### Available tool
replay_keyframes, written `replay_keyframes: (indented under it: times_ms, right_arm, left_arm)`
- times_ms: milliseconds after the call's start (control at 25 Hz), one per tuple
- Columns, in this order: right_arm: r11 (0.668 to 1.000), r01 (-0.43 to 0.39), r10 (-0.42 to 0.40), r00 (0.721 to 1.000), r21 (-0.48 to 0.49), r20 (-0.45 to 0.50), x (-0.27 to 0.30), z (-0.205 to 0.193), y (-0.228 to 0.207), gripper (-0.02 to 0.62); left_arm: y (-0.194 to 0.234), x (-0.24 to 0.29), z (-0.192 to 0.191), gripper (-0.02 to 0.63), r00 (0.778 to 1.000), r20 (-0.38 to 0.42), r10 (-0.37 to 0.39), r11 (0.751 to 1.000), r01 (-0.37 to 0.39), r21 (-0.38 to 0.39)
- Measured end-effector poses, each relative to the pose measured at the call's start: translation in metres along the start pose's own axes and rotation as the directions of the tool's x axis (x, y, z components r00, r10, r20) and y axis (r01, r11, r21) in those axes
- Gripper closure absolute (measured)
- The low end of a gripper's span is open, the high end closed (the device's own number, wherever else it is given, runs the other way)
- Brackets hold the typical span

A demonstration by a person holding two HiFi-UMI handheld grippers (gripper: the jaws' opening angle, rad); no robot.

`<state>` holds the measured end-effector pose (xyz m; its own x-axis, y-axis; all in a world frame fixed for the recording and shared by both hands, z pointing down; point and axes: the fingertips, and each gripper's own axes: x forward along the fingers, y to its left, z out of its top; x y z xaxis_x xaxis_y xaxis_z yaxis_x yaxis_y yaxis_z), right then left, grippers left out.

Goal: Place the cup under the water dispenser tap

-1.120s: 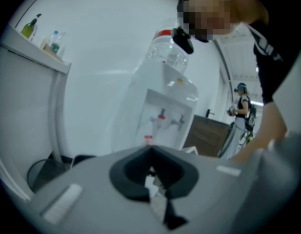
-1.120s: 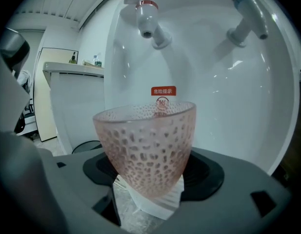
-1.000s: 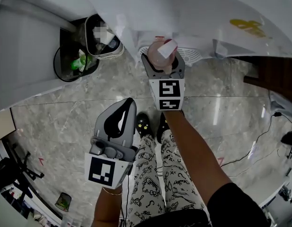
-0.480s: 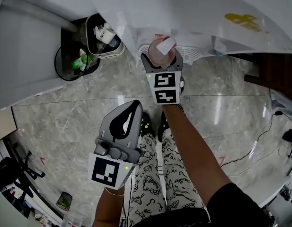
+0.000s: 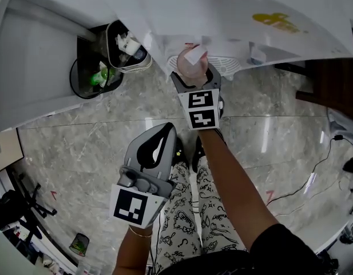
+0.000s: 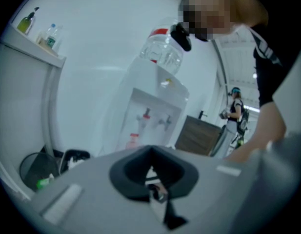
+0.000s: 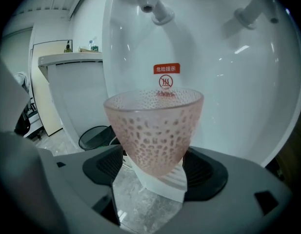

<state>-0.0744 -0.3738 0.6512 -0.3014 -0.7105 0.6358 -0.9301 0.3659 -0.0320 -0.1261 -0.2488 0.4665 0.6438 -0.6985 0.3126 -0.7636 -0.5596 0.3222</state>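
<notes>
A pink dimpled glass cup (image 7: 155,130) stands upright in my right gripper (image 7: 155,179), which is shut on its base. Straight above the cup's rim hangs the left tap (image 7: 152,6) of the white water dispenser (image 7: 223,82); a second tap (image 7: 248,13) is off to the right. From the head view, the cup (image 5: 191,67) sits at the dispenser's front beside the drip tray (image 5: 227,66), under the white body (image 5: 233,16). My left gripper (image 5: 161,133) hangs lower over the floor, shut and holding nothing. The left gripper view shows the whole dispenser (image 6: 150,126) with its bottle (image 6: 162,52).
A black round waste bin (image 5: 90,79) and a lined bin with rubbish (image 5: 126,50) stand left of the dispenser, beside a white counter (image 5: 33,56). A dark wooden cabinet (image 5: 330,85) is on the right. Cables (image 5: 313,171) lie on the marble floor. The person's patterned trousers (image 5: 187,211) are below.
My right gripper has carried the cup a little farther in toward the dispenser. The left gripper has drifted slightly right and nearer.
</notes>
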Motion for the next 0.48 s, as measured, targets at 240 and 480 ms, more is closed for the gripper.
replay_keyframes:
  times_ms: [240, 480]
  right_arm:
    - [0.998, 0.04, -0.04, 0.999, 0.041, 0.0, -0.039, -0.009, -0.009, 0.235]
    - [0.987, -0.049, 0.041, 0.998, 0.151, 0.054, -0.12, -0.001, -0.004, 0.238]
  left_arm:
    - [-0.01, -0.008, 0.012, 0.607, 1.0, 0.014, 0.014, 1.0, -0.014, 0.003]
    - [-0.031, -0.02, 0.043, 0.607, 0.999, 0.037, 0.012, 1.0, -0.013, 0.027]
